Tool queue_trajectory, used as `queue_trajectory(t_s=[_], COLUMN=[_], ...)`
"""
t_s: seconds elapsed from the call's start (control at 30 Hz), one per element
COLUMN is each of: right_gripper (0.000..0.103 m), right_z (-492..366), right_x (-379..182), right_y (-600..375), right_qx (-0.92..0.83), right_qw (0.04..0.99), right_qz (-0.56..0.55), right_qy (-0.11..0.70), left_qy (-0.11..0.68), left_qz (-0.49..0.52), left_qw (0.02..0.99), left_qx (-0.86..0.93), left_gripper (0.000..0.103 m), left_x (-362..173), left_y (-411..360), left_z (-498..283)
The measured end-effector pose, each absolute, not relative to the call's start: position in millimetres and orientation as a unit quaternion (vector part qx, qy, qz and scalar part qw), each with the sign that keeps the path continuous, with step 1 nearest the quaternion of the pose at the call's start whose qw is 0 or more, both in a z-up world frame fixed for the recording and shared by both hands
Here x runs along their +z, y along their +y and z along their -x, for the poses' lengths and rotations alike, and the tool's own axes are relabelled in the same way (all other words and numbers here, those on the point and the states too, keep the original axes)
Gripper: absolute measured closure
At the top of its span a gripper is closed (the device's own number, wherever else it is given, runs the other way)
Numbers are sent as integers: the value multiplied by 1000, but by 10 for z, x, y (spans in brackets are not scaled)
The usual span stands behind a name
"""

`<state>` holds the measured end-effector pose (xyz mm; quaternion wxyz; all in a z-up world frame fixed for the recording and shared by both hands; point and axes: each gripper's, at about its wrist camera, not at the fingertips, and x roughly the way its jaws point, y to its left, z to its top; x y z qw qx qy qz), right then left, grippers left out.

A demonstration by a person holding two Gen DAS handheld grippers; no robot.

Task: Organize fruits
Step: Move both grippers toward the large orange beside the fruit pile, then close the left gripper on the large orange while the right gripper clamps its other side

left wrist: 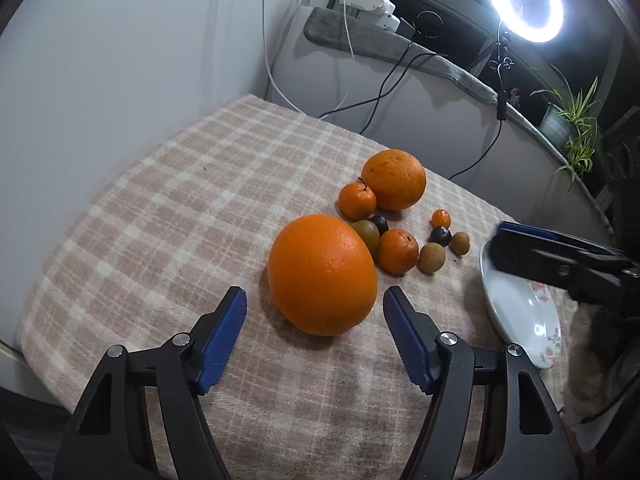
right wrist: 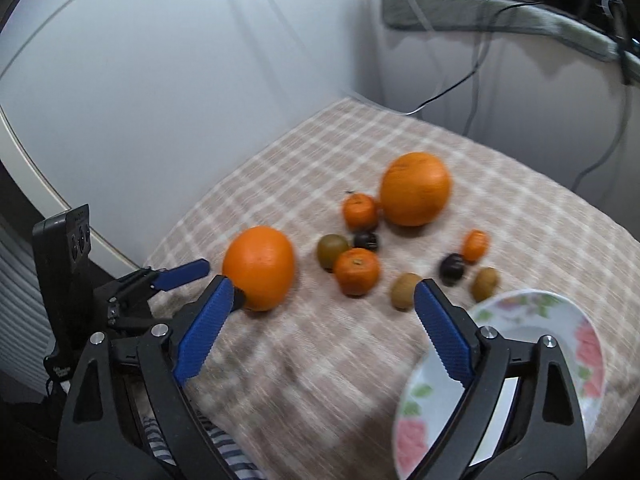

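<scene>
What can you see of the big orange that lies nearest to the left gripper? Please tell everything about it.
The big orange is whole and unpeeled, bright orange, with a finely dimpled, slightly shiny skin, and it is a little oval. It rests on the checked cloth, at the near end of the fruit group. The left gripper is open before it, one blue finger on each side, and neither finger touches it. A small greenish-brown fruit lies close behind it; whether they touch is unclear.

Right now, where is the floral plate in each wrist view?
Left wrist view: the floral plate sits at the right edge, partly behind the right gripper.
Right wrist view: the plate is at lower right, behind that gripper's fingers.
Shared landmark: the nearest large orange.
</scene>
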<state>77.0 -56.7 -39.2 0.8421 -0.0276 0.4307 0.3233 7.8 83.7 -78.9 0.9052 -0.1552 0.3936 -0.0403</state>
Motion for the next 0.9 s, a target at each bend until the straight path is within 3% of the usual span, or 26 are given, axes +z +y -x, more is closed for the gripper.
queue_trajectory(t_s=[0.3,0.4,0.57,0.73,0.9], right_gripper=[11,19,21,30,31], right_z=[-1020,-1070,-1153,-1229,-1241], right_x=[-650,-725,-843,-963,-1014], right_y=[-156,-64,46,121,172], right_qx=[354,360,363,370,372], right_qw=[800,788,772,758,752], right_qz=[14,11,4,-10,-8], right_qy=[485,500,522,537,544], left_qy=[399,401,400,399,399], left_qz=[182,187,197,203,208], left_qw=[896,895,892,891,889], left_qx=[-61,-64,-72,-77,-83], left_gripper=[36,36,36,36,36], left_x=[-884,-913,-940,-956,-976], left_y=[887,896,921,930,924], left_z=[-119,-156,-185,-211,-251])
